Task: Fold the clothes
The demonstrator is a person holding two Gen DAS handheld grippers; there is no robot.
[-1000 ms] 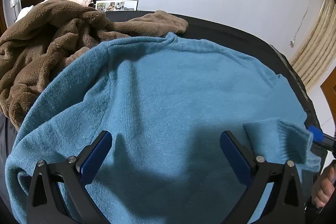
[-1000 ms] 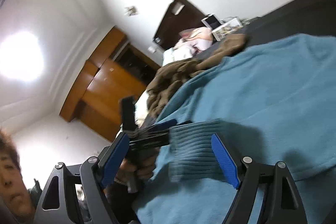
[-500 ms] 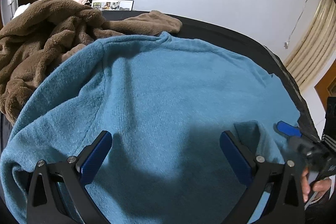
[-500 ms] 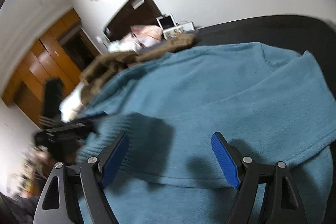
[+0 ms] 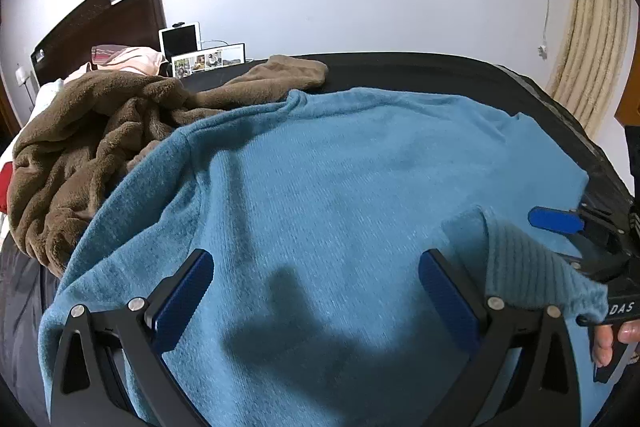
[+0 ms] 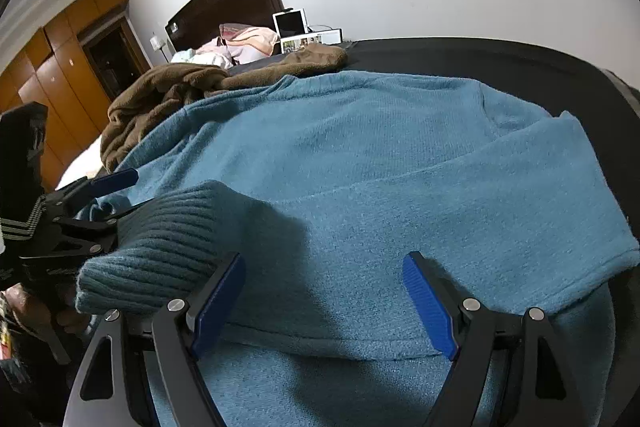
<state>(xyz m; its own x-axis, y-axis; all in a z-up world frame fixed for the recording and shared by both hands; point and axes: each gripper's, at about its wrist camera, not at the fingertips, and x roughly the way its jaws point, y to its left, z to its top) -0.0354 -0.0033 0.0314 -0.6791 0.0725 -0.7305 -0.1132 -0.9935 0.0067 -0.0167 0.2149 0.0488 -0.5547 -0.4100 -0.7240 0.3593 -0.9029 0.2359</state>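
Note:
A blue knit sweater (image 5: pixel 340 195) lies spread on a dark bed; it also shows in the right wrist view (image 6: pixel 380 155). One sleeve is folded across the body, its ribbed cuff (image 6: pixel 160 247) lying near the front, also seen in the left wrist view (image 5: pixel 532 271). My left gripper (image 5: pixel 316 291) is open and empty, just above the sweater's lower body. My right gripper (image 6: pixel 324 299) is open and empty over the folded sleeve. Each gripper shows in the other's view, the right gripper (image 5: pixel 560 223) at right and the left gripper (image 6: pixel 108 183) at left.
A brown fleece blanket (image 5: pixel 92 139) is heaped at the left by the sweater's shoulder. A tablet and a photo frame (image 5: pixel 208 61) stand at the back near the dark headboard (image 5: pixel 100 19). The bed's dark edge (image 5: pixel 600 163) runs at the right.
The right gripper has swung from facing sideways to facing the sweater, and the sleeve cuff now lies free on the body. The left gripper has tilted up slightly and stays open.

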